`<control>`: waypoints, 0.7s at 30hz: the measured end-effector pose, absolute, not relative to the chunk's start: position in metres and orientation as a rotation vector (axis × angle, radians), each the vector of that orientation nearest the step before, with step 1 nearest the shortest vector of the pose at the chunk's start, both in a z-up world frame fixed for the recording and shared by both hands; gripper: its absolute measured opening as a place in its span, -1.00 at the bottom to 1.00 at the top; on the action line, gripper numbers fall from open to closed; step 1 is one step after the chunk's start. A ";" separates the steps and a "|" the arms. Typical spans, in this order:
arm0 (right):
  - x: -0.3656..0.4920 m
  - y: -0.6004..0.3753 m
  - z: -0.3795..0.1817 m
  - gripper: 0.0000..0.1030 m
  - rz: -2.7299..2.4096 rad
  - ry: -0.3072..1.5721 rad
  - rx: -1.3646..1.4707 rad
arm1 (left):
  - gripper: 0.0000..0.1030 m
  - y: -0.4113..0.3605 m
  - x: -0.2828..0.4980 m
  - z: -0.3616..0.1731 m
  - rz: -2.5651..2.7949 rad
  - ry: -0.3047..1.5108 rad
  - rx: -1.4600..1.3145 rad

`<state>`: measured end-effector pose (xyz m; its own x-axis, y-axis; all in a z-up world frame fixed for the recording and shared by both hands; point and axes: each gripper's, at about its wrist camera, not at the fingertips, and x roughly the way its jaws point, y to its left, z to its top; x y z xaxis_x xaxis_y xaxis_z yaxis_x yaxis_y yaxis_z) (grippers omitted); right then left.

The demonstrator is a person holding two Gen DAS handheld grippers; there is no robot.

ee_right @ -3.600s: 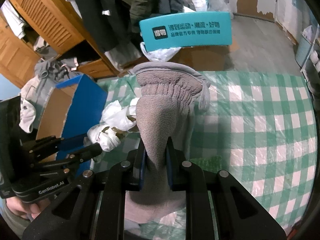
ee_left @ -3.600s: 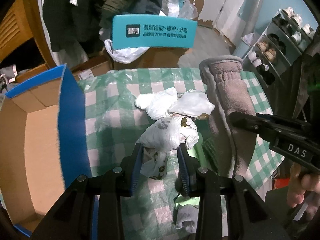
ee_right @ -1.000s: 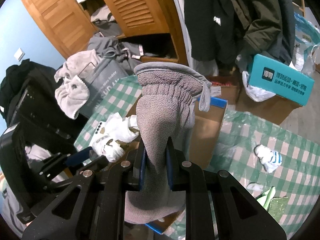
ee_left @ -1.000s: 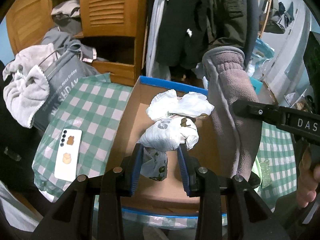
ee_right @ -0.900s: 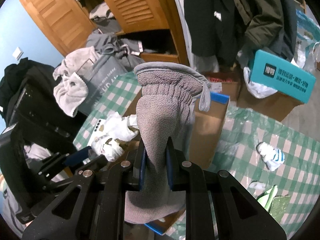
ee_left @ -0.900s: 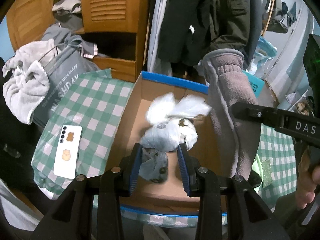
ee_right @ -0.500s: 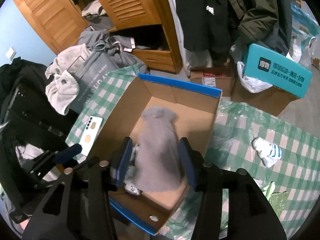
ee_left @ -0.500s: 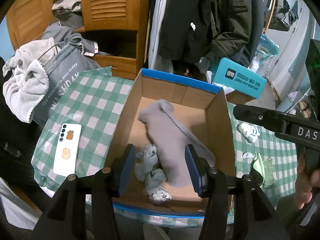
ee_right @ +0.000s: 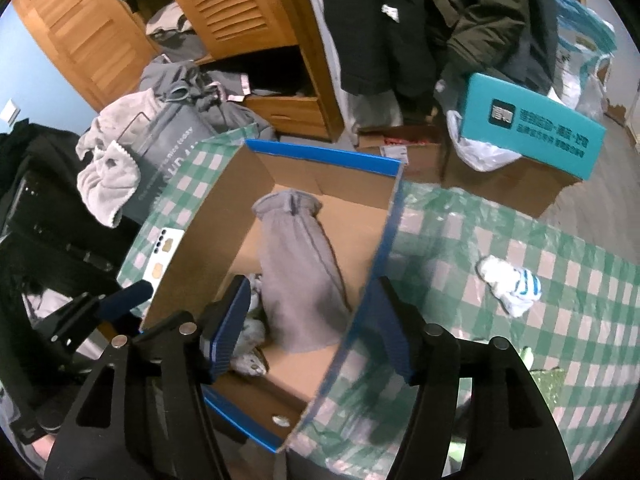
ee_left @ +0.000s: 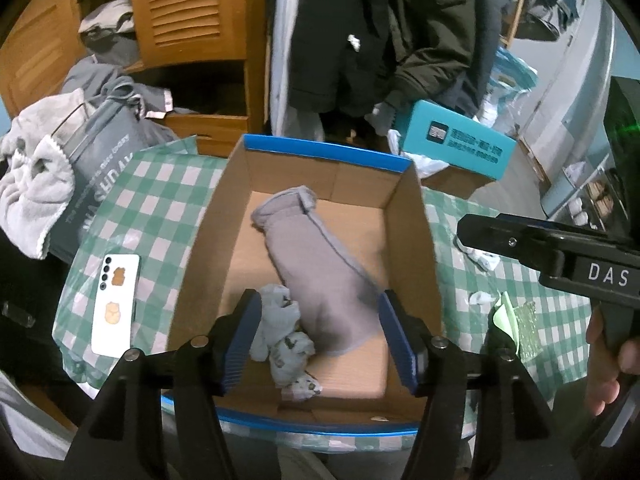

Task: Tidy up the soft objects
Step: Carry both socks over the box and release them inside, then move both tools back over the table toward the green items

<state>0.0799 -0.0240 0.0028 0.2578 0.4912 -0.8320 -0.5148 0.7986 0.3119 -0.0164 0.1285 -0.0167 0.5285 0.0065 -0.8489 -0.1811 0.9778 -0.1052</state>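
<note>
Both the left gripper (ee_left: 320,336) and right gripper (ee_right: 310,326) have just been opening, jaws released above the box (ee_left: 408,240); the grey sock (ee_left: 320,276) and white socks (ee_left: 284,340) lie inside.

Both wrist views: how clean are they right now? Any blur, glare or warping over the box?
Left wrist view: dim indoor light, no glare; the grey sleeve and pale bundle in the cardboard box look soft and smeared, and a dark fisheye ring bends the edges. Right wrist view: same dim light, the box wall bows; the striped sock on the checked cloth is slightly blurred.
</note>
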 end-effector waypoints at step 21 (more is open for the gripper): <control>0.081 -0.104 -0.012 0.41 0.572 1.128 -0.012 | 0.28 0.050 -0.002 -0.026 -0.012 1.066 -0.082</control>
